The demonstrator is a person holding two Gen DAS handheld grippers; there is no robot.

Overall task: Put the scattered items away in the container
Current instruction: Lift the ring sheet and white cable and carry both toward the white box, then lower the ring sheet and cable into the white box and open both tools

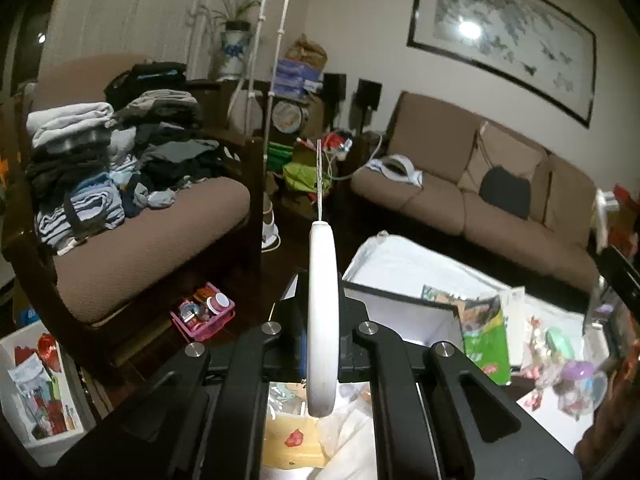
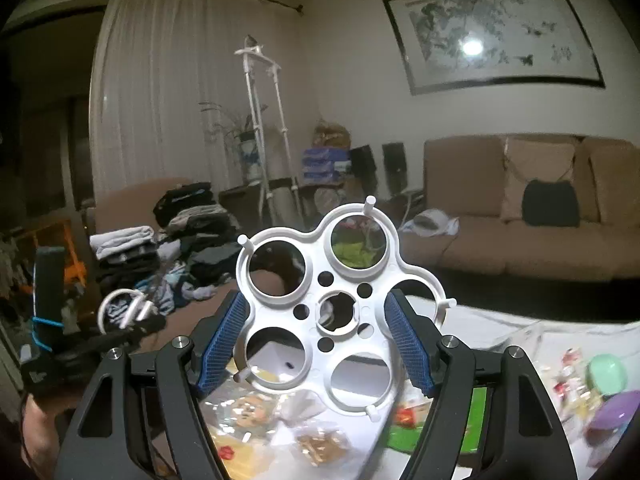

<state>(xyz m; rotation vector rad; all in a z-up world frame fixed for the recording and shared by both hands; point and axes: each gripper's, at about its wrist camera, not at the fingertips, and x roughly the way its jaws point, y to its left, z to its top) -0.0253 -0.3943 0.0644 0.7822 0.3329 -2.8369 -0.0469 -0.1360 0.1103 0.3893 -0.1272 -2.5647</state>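
Note:
My left gripper (image 1: 322, 312) is shut on a white plastic loop (image 1: 321, 280), seen edge-on, with a thin rod sticking out of its far end. From the right wrist view that same left gripper (image 2: 134, 322) shows at the left with the white loop (image 2: 105, 307). My right gripper (image 2: 320, 334) is shut on a white flower-shaped plastic disc (image 2: 310, 322) with several round holes and small pegs, its blue pads (image 2: 224, 338) pressing on both sides. An open white box (image 1: 404, 280) stands on the table just past the left gripper. Snack packets (image 2: 320, 444) lie scattered below both grippers.
A green packet (image 1: 486, 340), a mint lid (image 2: 606, 372) and a purple cup (image 2: 612, 412) lie at the table's right. An armchair (image 1: 152, 248) piled with clothes stands at the left, and a brown sofa (image 1: 480, 208) behind. A pink basket (image 1: 202, 312) and a white bin (image 1: 36, 388) sit on the floor.

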